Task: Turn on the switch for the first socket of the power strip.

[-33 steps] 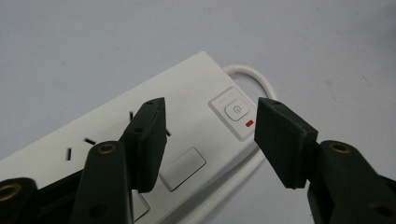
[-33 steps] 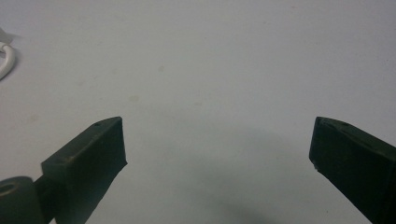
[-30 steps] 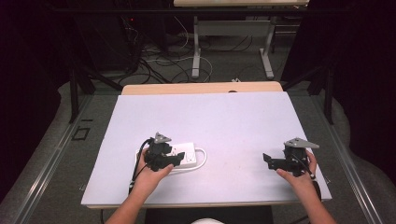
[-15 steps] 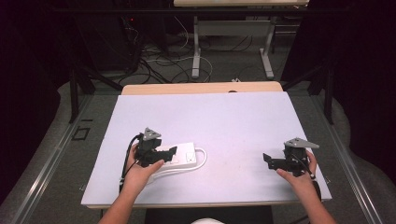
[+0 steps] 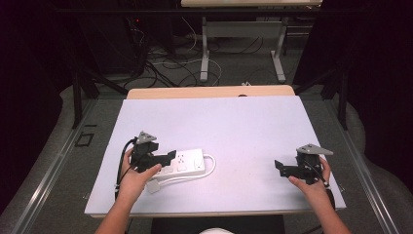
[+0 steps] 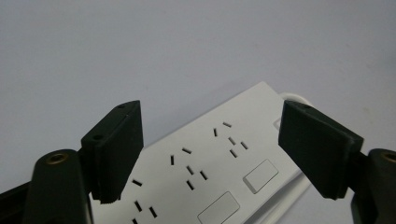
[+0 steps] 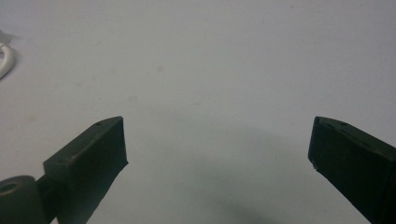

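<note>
A white power strip [image 5: 187, 161] lies flat on the pale table top [image 5: 219, 122], left of centre. Its white cord [image 5: 210, 165] loops round its right end and runs back to a plug [image 5: 153, 185] in front. My left gripper [image 5: 169, 156] hovers at the strip's left end. In the left gripper view its jaws [image 6: 211, 112] stand apart and have just been opening. The strip's sockets and switches [image 6: 219, 172] show beyond them, with neither pad pressing on it. My right gripper [image 5: 278, 165] rests near the right front edge, open [image 7: 219, 123] over bare table.
A strip of wooden table edge [image 5: 209, 91] shows behind the pale top. On the floor beyond are desk legs and tangled cables [image 5: 165, 63]. A bit of the white cord [image 7: 4, 58] shows at the left edge of the right gripper view.
My left gripper has drawn back to the left, off the power strip's middle to its left end, and its jaws have widened. The strip stays on the table. The right gripper has not moved.
</note>
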Demonstrator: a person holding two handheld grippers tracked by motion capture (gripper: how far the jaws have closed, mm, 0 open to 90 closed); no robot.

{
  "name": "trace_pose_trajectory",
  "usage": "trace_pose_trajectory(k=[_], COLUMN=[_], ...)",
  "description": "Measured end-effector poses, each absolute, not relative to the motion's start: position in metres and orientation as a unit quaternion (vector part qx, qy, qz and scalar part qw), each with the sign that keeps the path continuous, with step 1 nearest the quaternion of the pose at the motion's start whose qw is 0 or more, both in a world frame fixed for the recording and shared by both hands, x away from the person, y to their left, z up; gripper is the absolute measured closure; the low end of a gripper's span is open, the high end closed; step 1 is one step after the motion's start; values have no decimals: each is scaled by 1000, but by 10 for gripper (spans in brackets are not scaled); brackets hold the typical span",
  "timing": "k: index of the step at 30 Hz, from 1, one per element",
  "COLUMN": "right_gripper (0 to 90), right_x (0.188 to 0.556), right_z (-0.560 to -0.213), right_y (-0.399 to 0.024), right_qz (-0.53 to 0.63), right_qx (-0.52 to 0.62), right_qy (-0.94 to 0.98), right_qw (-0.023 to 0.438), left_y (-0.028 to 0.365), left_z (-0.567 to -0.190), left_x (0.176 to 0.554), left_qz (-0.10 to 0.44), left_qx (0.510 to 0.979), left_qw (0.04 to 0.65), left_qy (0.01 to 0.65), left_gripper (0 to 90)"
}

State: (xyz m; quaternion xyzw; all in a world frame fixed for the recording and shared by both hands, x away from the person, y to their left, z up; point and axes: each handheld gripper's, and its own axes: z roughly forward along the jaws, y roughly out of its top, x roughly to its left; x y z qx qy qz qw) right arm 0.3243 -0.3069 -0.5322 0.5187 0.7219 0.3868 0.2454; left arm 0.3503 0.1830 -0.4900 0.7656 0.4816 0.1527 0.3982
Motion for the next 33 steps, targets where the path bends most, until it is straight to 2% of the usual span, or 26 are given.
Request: trace_pose_trajectory(k=[5, 8, 10, 33], right_gripper=[38, 38, 38, 39], right_x=[324, 324, 324, 324], right_z=[-532, -532, -532, -532], right_y=[-307, -307, -307, -307], right_qz=[386, 386, 386, 386], right_qx=[519, 519, 519, 521], right_qy=[723, 722, 722, 721], right_qw=[245, 246, 245, 245], left_y=[190, 196, 201, 254], left_z=[-489, -491, -491, -501], left_x=[351, 351, 351, 348], left_qz=[143, 137, 132, 162], left_qx=[758, 755, 750, 708], left_qw=[405, 404, 409, 414], left_qy=[491, 497, 503, 548], left_gripper=[131, 31, 2, 3])
